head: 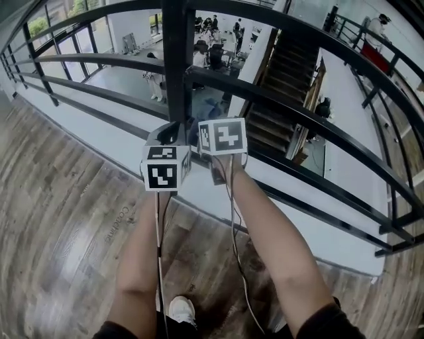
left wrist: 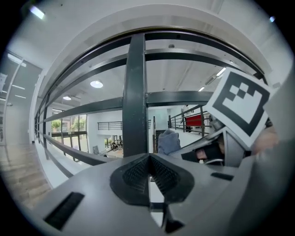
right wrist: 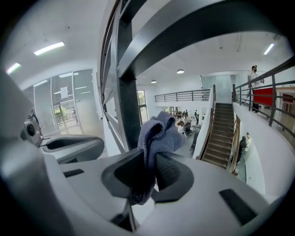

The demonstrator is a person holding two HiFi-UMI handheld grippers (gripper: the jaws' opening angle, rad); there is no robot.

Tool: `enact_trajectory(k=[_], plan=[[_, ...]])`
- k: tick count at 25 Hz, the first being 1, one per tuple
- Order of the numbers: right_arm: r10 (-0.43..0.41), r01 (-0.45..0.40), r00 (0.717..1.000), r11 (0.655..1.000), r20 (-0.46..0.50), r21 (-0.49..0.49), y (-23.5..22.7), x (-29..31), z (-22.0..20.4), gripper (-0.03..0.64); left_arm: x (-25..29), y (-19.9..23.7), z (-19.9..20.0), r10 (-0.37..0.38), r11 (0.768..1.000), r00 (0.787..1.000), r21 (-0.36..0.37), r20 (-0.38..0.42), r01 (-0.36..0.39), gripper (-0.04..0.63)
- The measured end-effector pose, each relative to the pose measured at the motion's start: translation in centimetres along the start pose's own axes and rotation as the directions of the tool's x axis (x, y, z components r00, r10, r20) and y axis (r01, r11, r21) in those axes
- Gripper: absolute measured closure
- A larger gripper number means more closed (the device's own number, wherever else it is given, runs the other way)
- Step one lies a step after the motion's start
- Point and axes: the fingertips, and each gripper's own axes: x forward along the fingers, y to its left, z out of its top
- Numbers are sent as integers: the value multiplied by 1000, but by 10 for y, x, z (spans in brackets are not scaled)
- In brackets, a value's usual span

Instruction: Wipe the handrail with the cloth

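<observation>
Looks down on an upper-floor walkway with a grey wood-plank floor [head: 59, 198], edged by a black metal railing above an open hall. Nearest, at the floor's lower edge, shows a white shoe [head: 182, 310] and two bare forearms reaching forward. Holds the left gripper [left wrist: 150, 174] and the right gripper [right wrist: 148, 174] side by side at the floor's railing edge, close to the upright post [head: 176, 66]. Has the left jaws pressed together on nothing. Has the right jaws clamped on a blue-grey cloth [right wrist: 159, 133], bunched up past the jaw tips, just beside the post; cannot tell whether touching. Higher up, shows the handrail [head: 126, 8] along the railing's top. Beyond, takes in a dark staircase [head: 285, 86] and people [head: 212, 40] on the lower floor.
</observation>
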Motion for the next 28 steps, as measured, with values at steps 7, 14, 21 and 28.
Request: enact_trajectory(k=[7, 14, 21, 28], plan=[[-28, 28, 999, 999, -17, 18, -37, -39, -22, 549, -4, -64, 5, -132, 991, 991, -27, -5, 132, 592], [-69, 70, 997, 997, -24, 24, -87, -99, -51, 549, -11, -125, 24, -230, 971, 973, -62, -4, 229, 592], [-123, 123, 992, 990, -12, 64, -141, -166, -88, 549, -16, -176, 33, -273, 962, 962, -27, 3, 273, 592], [-213, 211, 977, 975, 23, 64, -197, -235, -116, 549, -17, -253, 30, -345, 938, 939, 12, -10, 345, 592]])
